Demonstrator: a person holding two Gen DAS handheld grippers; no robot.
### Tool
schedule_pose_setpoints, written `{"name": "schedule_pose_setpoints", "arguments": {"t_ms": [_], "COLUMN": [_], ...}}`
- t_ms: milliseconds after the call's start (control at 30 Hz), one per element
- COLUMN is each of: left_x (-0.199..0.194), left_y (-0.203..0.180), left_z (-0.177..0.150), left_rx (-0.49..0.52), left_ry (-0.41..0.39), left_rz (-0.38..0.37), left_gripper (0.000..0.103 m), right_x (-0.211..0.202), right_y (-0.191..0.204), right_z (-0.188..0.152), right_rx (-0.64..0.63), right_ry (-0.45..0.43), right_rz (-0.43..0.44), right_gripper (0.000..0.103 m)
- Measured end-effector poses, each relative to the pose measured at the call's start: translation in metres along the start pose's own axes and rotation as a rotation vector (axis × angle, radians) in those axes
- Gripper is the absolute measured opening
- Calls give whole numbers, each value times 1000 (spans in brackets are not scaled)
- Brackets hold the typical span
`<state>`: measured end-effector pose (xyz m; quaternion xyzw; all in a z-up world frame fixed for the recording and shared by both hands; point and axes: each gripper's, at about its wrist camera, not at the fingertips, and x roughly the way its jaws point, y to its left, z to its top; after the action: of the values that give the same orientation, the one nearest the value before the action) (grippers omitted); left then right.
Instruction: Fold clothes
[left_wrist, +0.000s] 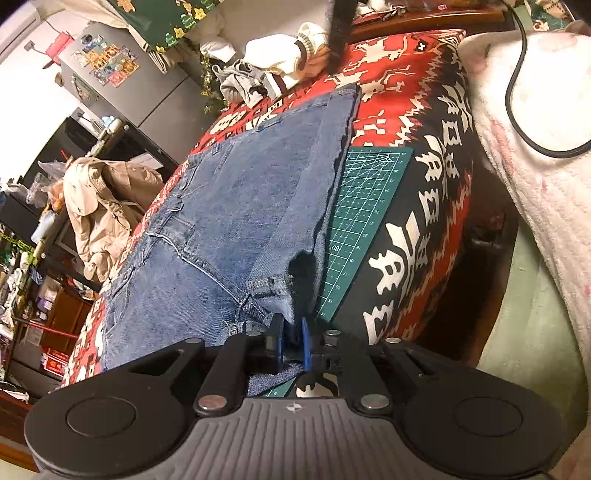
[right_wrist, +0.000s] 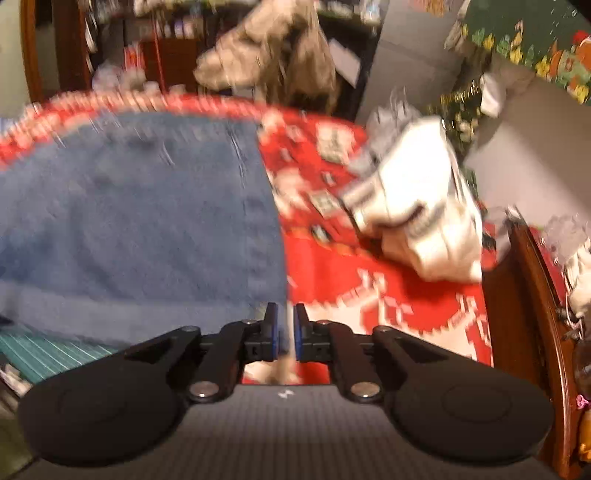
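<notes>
The jeans (left_wrist: 236, 229) are laid folded on a red patterned blanket (left_wrist: 402, 81), with one edge over a green cutting mat (left_wrist: 365, 206). A denim fold near the crotch seam is pinched between the narrow blue pads of the left gripper (left_wrist: 292, 341). The right gripper (right_wrist: 285, 332) is seen at the jeans' edge in a blurred view; its fingers are set narrow, and whether cloth is gripped cannot be told. White clothes (right_wrist: 417, 199) are piled on the blanket beyond.
</notes>
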<state>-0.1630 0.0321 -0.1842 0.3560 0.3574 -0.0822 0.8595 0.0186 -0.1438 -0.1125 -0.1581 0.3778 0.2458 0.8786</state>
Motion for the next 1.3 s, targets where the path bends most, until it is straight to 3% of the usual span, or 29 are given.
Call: {"name": "schedule_pose_setpoints", "arguments": {"t_ms": [67,167,267,433,500,633,733,833,1000,1233,1300], "left_x": [0,-1,-1,-2,-2,-5,-11,-16,-16,-27,-29], "left_y": [3,7,8,9,11,14,21,31,46,50,51], "left_z": [1,2,0,-1,-2,-4,-4,-6,-6,-11,-11], "left_rx": [-19,-47,-53,-69,-74,-83,-118,-174,-257,-265,-260], "left_ry": [4,4,3,3,4,0,-10,-23,-24,-27,-29], "left_rz": [-10,-29,-35,-41,-46,-53,-62,-72,-90,-112,-108], "left_gripper": [10,13,13,13,13,13,13,13,14,14,14], "right_x": [-16,-17,-1,25,21,19,7,-6,13,12,2], "right_y": [16,63,111,158,160,151,139,120,108,108,109], "right_z": [5,9,7,-13,-19,-23,-22,-15,-15,-25,-25], "right_rx": [33,20,0,-50,-66,-38,-16,5,-50,-94,-123], "right_ry": [-52,-38,3,101,82,141,117,38,51,94,62], "right_rz": [126,386,512,514,505,521,511,473,353,348,364], "right_gripper": [10,10,10,4,5,4,5,6,9,10,10]}}
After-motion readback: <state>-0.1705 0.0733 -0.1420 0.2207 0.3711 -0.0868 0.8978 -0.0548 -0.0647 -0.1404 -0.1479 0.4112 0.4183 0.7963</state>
